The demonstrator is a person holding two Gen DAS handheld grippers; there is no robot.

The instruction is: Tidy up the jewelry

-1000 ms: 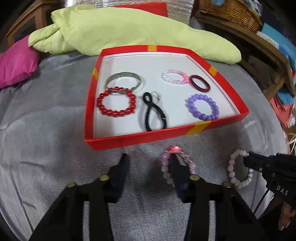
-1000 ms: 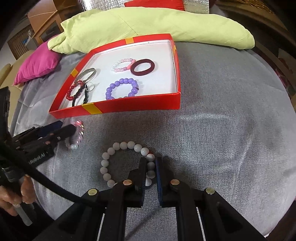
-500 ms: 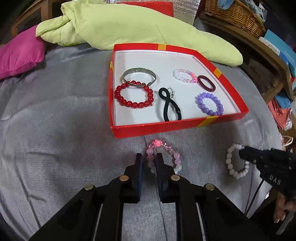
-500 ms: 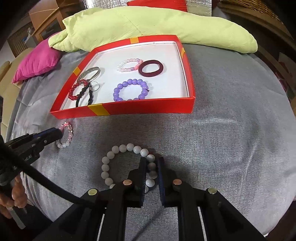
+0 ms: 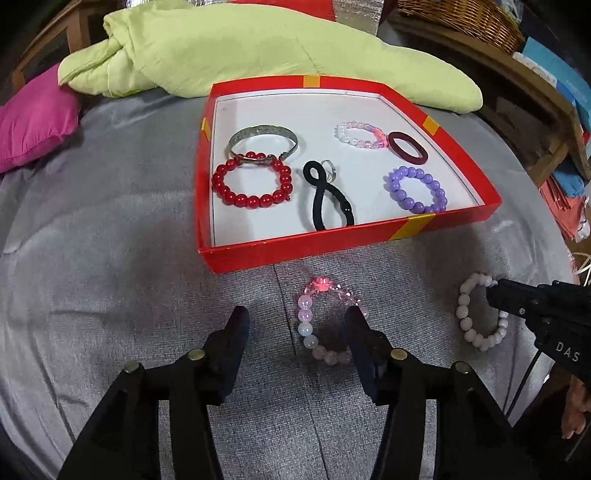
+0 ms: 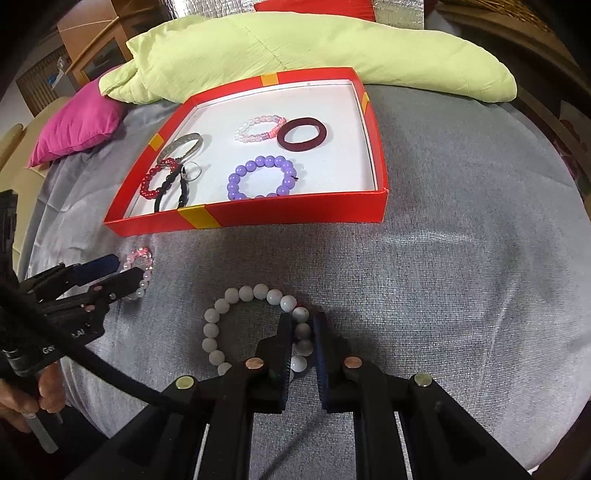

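Note:
A red tray with a white floor holds a red bead bracelet, a silver bangle, a black hair tie, a purple bead bracelet, a pink bead bracelet and a maroon ring. On the grey cloth in front lies a pink bead bracelet. My left gripper is open over its left side; its right finger sits inside the loop. A white bead bracelet lies to the right. My right gripper is shut on its right side.
A lime green quilt and a magenta pillow lie behind the tray. A wicker basket and wooden shelves stand at the back right. The grey cloth curves down at its edges.
My left gripper was open, shut half a second ago near the pink bracelet, and is open again. My right gripper stays on the white bracelet, which has shifted slightly.

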